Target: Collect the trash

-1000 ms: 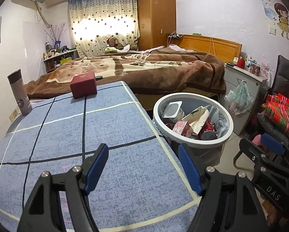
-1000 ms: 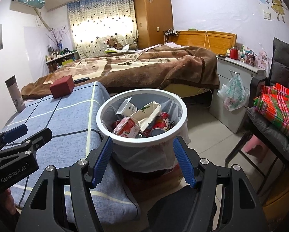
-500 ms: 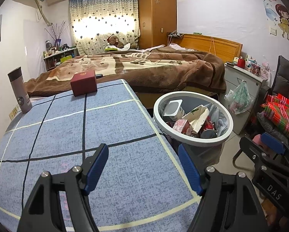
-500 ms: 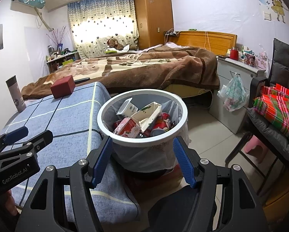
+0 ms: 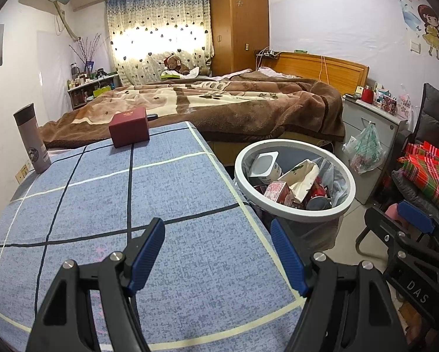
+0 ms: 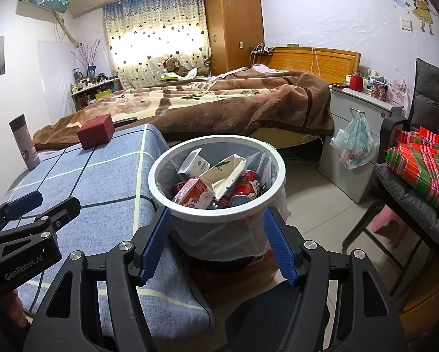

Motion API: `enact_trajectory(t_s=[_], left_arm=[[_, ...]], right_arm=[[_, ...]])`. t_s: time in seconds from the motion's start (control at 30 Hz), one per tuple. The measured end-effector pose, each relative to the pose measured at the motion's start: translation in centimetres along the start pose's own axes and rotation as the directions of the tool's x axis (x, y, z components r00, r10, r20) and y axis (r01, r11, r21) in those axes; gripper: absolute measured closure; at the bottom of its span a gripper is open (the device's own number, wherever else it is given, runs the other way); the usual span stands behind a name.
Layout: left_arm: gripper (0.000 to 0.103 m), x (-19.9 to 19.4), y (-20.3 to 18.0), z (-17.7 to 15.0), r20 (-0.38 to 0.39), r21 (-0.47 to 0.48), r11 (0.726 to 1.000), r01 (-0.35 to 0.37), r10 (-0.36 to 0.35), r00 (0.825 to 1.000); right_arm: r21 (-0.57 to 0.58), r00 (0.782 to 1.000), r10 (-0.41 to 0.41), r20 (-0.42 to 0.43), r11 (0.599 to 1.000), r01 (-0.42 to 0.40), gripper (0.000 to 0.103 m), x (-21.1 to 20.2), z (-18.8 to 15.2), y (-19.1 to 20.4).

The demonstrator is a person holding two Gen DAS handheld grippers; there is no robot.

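Left wrist view: the left claw point(image 5: 216, 252) hangs over the blue checked tabletop point(image 5: 108, 205) with its jaws apart and nothing between them. The bin point(image 5: 293, 187) sits off the tabletop's right edge, so it's ahead and to the right of this claw. The trash point(image 5: 290, 182), cartons and cans, is already piled inside it. All I see left on the cloth is a red box point(image 5: 129, 130) and a flask point(image 5: 31, 138) at the far end, which don't look like trash to me.

Right wrist view: the right claw point(image 6: 216, 243) is also parted and empty, and here the bin point(image 6: 216, 176) is dead ahead, framed between the two blue pads. So the right hand looks nearer if the bin is next. The left claw point(image 6: 23, 208) pokes in at the left.
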State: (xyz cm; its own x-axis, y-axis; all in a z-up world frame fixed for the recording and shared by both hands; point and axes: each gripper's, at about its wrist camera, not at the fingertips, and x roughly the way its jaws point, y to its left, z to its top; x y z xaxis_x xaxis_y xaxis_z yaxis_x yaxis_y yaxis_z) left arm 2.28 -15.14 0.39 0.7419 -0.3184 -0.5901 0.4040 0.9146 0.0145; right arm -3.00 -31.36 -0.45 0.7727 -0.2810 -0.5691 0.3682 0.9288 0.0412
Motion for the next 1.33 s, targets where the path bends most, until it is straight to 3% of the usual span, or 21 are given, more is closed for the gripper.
enact_trajectory(t_s=[1.33], left_arm=[[0.026,0.71,-0.30,-0.60,-0.019,0.000,1.000,0.011,-0.011,1.000]], right_arm=[[0.001,1.000,0.002,-0.003,1.000,-0.002,0.036,0.20,0.01,-0.13]])
